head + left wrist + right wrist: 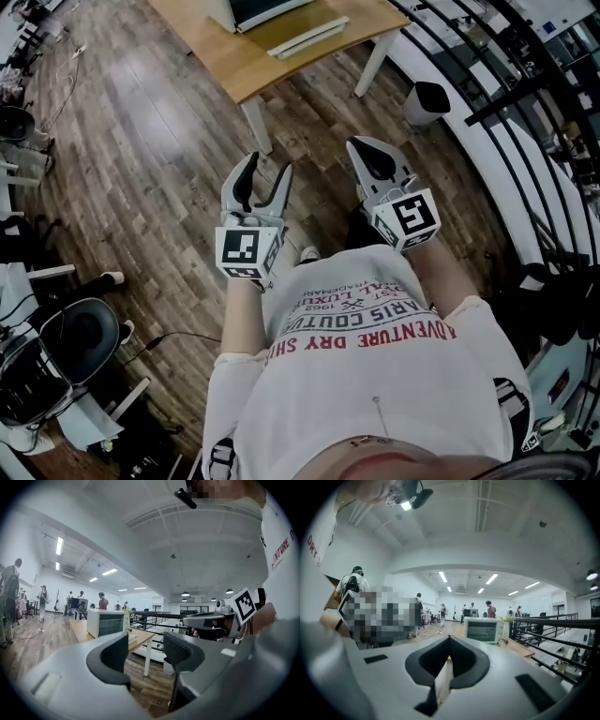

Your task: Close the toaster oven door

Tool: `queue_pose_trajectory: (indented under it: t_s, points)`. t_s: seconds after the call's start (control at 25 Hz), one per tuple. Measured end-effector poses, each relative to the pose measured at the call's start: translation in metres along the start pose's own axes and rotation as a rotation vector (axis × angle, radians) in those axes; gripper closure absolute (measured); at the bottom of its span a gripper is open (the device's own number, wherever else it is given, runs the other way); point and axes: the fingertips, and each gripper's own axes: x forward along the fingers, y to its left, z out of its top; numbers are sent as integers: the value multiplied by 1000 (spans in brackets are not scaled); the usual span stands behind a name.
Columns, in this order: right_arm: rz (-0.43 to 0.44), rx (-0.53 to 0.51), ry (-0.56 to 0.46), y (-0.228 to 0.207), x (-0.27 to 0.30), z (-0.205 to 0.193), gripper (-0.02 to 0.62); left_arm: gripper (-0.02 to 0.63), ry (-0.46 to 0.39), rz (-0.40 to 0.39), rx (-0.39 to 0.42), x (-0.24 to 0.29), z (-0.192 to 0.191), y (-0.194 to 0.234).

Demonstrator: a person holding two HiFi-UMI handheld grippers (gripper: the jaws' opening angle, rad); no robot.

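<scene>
The person's white T-shirt [375,328] carries print that reads upside down in the head view: red capitals "ADVENTURE DRY", and farther from the camera darker "ARIS COUTUR" and "1962". The left gripper view shows red "NTURE" on it, and the right gripper view shows red "DRY".

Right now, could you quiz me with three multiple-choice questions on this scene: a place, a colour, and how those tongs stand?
1. Where is the toaster oven? A on the floor; B on the wooden table; C on a chair.
2. What colour is the person's T-shirt? A black; B green; C white.
3. How do the left tongs stand? A open, empty; B shut on a cup; C shut on a cloth.
Answers: B, it stands on that table; C, white cloth with red print; A, the jaws stand apart with only floor behind the gap.
</scene>
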Motion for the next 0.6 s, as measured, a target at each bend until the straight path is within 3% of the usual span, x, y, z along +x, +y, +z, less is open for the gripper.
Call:
queue_pose_trajectory:
  t_s: [0.32,0.6]
  points:
    - [107,-4,27,-66,57,-24,606,385,75,79,13,70,-19,14]
    - [231,4,24,-162,123,-47,606,385,106,256,-51,174,-41,42]
